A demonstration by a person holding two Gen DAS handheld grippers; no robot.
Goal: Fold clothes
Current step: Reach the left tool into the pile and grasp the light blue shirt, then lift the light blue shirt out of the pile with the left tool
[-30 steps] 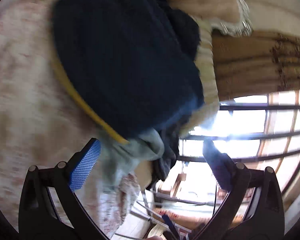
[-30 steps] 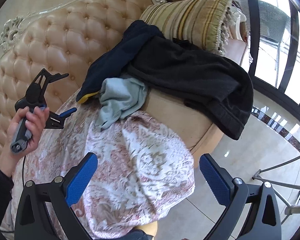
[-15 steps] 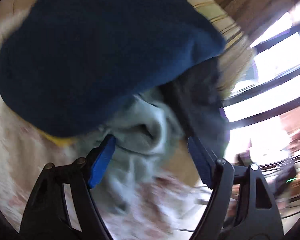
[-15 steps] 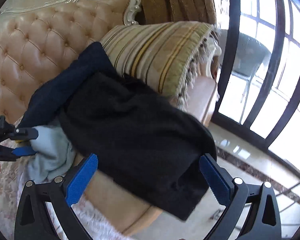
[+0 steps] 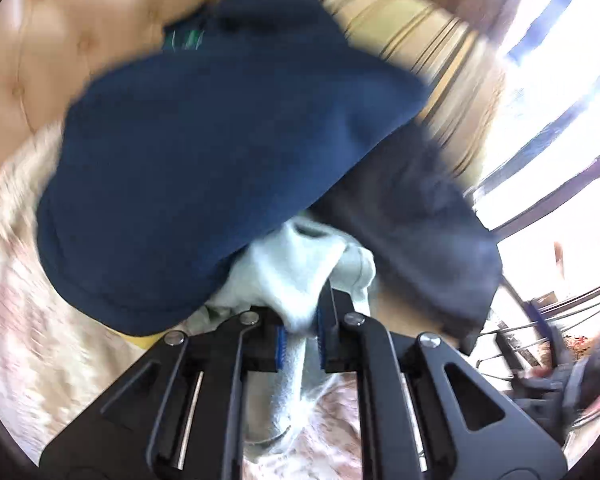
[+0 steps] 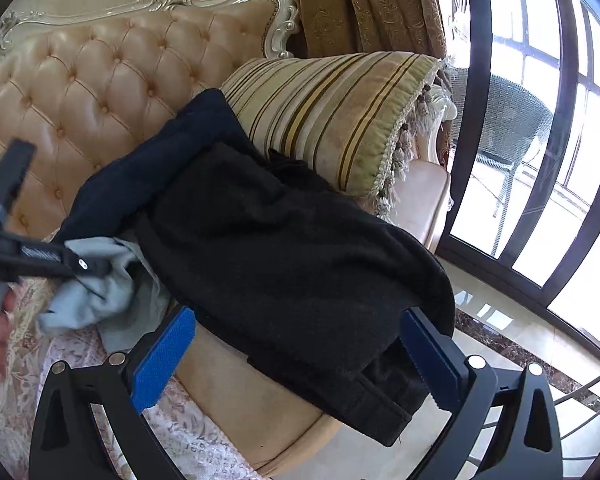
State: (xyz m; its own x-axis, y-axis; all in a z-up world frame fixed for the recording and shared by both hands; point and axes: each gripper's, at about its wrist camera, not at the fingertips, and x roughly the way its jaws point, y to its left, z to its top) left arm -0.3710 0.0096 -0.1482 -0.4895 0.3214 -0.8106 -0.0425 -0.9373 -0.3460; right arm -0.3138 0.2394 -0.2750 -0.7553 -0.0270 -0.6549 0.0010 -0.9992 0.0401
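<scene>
Left gripper (image 5: pixel 300 334) closing on the pale grey-blue garment (image 5: pixel 300 276); right gripper (image 6: pixel 296 356) released over the black garment (image 6: pixel 300 264).

A second ago the left jaws stood wide with nothing in them; now they are closing, a bunch of pale cloth pinched between the pads and trailing back under the fingers. So the first piece is picked and starting to come out of the heap, folding not begun. Navy garment (image 5: pixel 220 168) lies just above the left jaws, overlapping the pale one, may drag along. Right jaws spread, black cloth between the pads but no press visible. Heap sits on the sofa arm (image 6: pixel 240 396) against the striped cushion (image 6: pixel 340 120). No basket or bin in view.
</scene>
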